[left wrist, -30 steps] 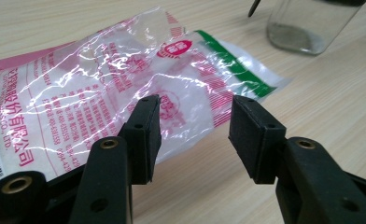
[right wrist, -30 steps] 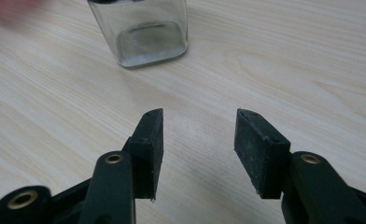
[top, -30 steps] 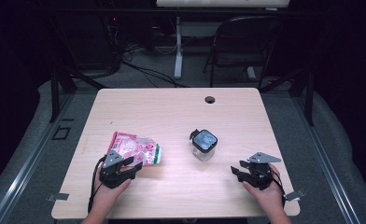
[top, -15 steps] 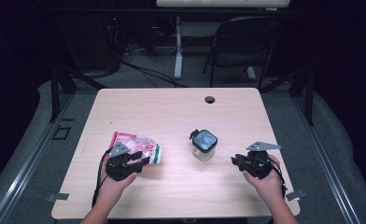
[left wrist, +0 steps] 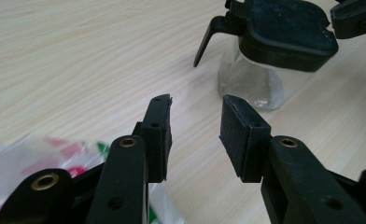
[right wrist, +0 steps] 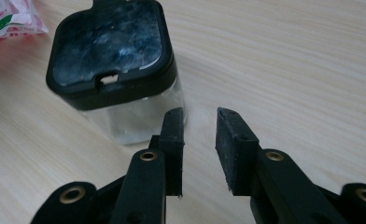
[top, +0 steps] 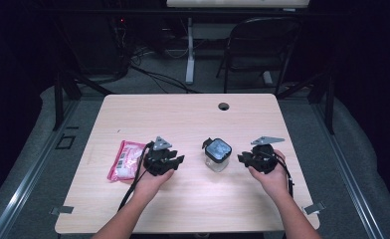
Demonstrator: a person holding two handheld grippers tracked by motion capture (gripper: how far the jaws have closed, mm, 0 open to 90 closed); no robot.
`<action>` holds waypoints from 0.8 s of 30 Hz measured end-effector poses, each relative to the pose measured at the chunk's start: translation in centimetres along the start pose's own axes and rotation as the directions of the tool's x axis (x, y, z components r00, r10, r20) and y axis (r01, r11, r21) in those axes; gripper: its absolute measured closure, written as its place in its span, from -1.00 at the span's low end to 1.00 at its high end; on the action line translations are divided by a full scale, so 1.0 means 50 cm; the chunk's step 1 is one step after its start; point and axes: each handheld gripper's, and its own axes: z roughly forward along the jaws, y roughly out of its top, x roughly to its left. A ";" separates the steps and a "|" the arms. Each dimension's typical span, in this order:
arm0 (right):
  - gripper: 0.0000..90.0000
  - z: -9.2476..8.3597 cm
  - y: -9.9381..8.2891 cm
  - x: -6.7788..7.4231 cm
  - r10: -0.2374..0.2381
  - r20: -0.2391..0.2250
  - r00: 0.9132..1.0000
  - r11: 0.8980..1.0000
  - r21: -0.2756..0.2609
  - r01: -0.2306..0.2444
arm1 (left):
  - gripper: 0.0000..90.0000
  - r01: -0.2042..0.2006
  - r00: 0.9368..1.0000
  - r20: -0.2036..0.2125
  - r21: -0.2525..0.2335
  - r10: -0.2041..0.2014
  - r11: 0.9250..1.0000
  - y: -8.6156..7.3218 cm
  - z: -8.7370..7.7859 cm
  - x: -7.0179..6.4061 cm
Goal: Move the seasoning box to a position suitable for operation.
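High view: a pink packet (top: 126,159) lies on the table (top: 183,114) just left of the left gripper (top: 175,160), whose jaws have just been closing, empty. The clear black-lidded jar (top: 217,154) stands between it and the right gripper (top: 243,158), also parted, grasping nothing.

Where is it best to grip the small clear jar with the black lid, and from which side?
Probably the clear jar is best gripped by its flat glass walls below the black lid, coming level from the right gripper side; the lid overhangs, and its latch tab sticks out on the other side.
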 end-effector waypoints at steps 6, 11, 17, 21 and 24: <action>0.60 0.022 0.025 -0.008 0.001 0.015 1.000 1.000 -0.014 -0.001 | 0.37 0.009 1.000 -0.010 0.019 -0.009 1.000 0.025 0.044 -0.009; 0.59 0.035 0.040 -0.015 0.026 0.008 1.000 0.999 -0.026 -0.026 | 0.37 0.026 1.000 -0.005 0.026 -0.026 0.999 0.037 0.074 -0.015; 0.57 0.054 0.050 -0.016 0.024 0.020 1.000 0.999 -0.029 -0.023 | 0.38 0.029 0.999 -0.018 0.035 -0.028 0.999 0.045 0.111 -0.024; 0.56 0.065 0.054 -0.011 0.005 0.023 1.000 1.000 -0.026 -0.005 | 0.40 0.035 0.999 -0.013 0.034 -0.034 0.999 0.047 0.135 -0.029; 0.56 0.069 0.055 -0.009 -0.001 0.031 1.000 1.000 -0.027 0.002 | 0.42 0.033 0.999 -0.012 0.030 -0.033 0.999 0.048 0.141 -0.031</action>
